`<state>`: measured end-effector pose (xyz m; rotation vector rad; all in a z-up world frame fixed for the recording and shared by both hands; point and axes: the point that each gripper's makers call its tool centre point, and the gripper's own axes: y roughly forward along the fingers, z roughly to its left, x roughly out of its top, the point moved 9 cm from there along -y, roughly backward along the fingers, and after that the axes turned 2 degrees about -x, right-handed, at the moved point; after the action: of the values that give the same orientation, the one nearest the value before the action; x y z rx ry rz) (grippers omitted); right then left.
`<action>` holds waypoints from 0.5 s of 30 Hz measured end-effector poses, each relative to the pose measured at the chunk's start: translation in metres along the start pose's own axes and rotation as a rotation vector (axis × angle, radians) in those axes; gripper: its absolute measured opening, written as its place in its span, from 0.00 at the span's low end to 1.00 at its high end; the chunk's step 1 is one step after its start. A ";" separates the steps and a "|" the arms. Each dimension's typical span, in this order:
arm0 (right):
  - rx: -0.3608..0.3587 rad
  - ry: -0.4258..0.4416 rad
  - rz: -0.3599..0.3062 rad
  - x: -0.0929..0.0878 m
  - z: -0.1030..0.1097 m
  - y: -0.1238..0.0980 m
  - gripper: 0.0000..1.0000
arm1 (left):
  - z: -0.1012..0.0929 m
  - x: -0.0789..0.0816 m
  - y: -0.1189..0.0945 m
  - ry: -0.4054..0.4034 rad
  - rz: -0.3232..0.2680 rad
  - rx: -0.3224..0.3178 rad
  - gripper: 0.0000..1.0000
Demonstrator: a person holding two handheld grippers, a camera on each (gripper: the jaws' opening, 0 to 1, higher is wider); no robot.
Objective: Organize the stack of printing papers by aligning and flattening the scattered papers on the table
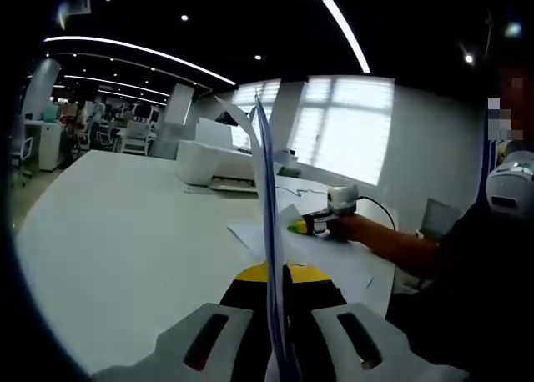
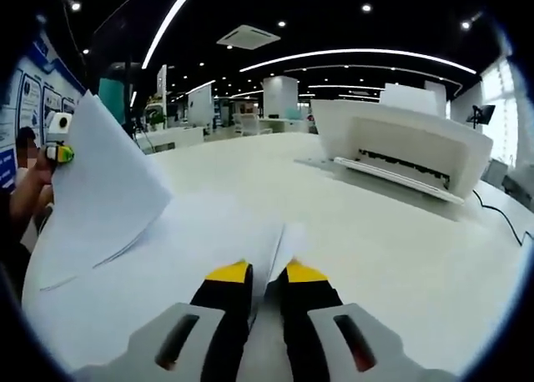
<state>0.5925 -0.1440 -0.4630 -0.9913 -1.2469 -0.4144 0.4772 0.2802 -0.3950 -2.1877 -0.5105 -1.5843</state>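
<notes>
Ceiling strips point(image 2: 350, 55) and windows point(image 1: 342, 123) are lighting the room brightly. The windows are glaring white. Fisheye bending is warping the edges, and distant desks are blurring slightly.

My left gripper view sits low over the tabletop point(image 1: 125, 248), looking along it toward the white printer point(image 1: 221, 161) with bright windows behind it. My right gripper view rides just as low and faces the same printer point(image 2: 400, 144) from closer, with the printer off to its right side. Both views share the printer and the white tabletop point(image 2: 400, 257) before it.
</notes>
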 end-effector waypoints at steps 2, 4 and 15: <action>0.001 -0.009 0.001 0.000 0.002 0.000 0.09 | 0.000 0.000 0.000 -0.001 0.000 0.001 0.07; -0.004 -0.038 -0.001 0.000 0.004 -0.002 0.08 | 0.000 -0.001 0.000 -0.002 0.002 0.001 0.07; 0.002 -0.232 -0.014 0.001 0.033 -0.002 0.06 | -0.001 -0.001 0.001 -0.003 0.007 -0.006 0.07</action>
<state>0.5723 -0.1184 -0.4612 -1.0508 -1.4631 -0.3146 0.4765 0.2784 -0.3958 -2.1938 -0.4996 -1.5811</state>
